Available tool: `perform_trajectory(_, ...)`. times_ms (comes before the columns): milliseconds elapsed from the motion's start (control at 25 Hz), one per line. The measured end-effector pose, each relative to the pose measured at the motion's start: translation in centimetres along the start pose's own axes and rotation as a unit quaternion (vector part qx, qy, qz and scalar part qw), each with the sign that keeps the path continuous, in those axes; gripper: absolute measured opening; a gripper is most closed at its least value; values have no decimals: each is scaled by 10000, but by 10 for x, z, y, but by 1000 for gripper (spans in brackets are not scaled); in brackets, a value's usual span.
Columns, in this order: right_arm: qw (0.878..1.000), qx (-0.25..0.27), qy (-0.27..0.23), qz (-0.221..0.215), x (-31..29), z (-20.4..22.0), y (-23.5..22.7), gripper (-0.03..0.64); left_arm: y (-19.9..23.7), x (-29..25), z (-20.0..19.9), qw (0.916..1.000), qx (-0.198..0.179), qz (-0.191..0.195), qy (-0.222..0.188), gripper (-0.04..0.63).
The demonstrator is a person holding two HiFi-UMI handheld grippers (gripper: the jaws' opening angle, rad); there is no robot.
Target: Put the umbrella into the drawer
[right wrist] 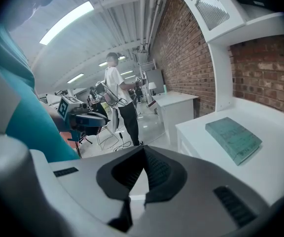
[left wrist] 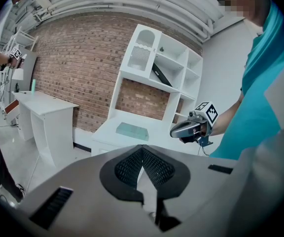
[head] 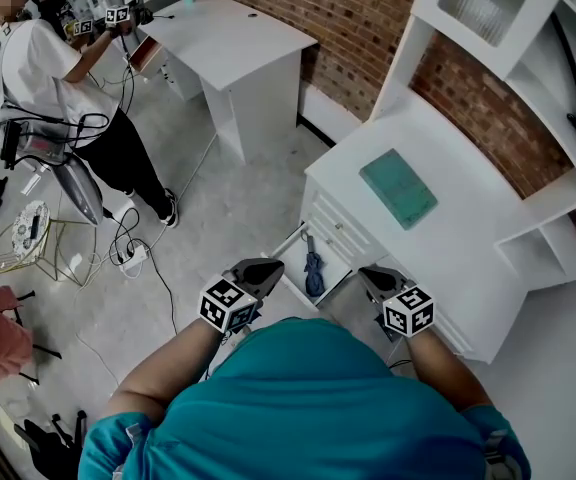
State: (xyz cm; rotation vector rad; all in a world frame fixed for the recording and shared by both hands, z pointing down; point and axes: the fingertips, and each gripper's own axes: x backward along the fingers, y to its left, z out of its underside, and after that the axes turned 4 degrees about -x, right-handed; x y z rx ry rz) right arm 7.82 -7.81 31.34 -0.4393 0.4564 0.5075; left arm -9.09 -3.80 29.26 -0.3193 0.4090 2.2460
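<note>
Grey concrete floor: fills the left and middle of the head view, with loose cables lying across it
Red brick wall: runs behind both pieces of white furniture
White desk with a shelf unit on top: stands against the brick wall at the right of the head view, just ahead of both grippers
Plain white desk: further along the same wall, well apart from the shelved desk
Person in a white shirt: stands at the plain desk at the far left, arms raised toward it
Open white drawer: pulled out of the front of the shelved desk; in the head view it lies between the two grippers and a little beyond them
Long black rod-like thing: leans tilted in an upper compartment of the shelf unit; what it is cannot be told
Left gripper: held low in front of the wearer's teal shirt, near the drawer's left side and apart from it; its fingers are clenched together with nothing between them
Right gripper: held low beside the desk front, to the right of the drawer and apart from it; its fingers are likewise clenched on nothing
Flat teal book: lies flat on the shelved desk's top, apart from the drawer
Dark blue folded umbrella: lies inside the open drawer, along its length, with neither gripper touching it
</note>
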Motion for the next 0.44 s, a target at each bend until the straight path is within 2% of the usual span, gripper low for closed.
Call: perform_trajectory(440, 9999, 91, 41, -38, 2, 0, 4, 21, -2, 3, -2, 10000, -68, 20, 0, 15)
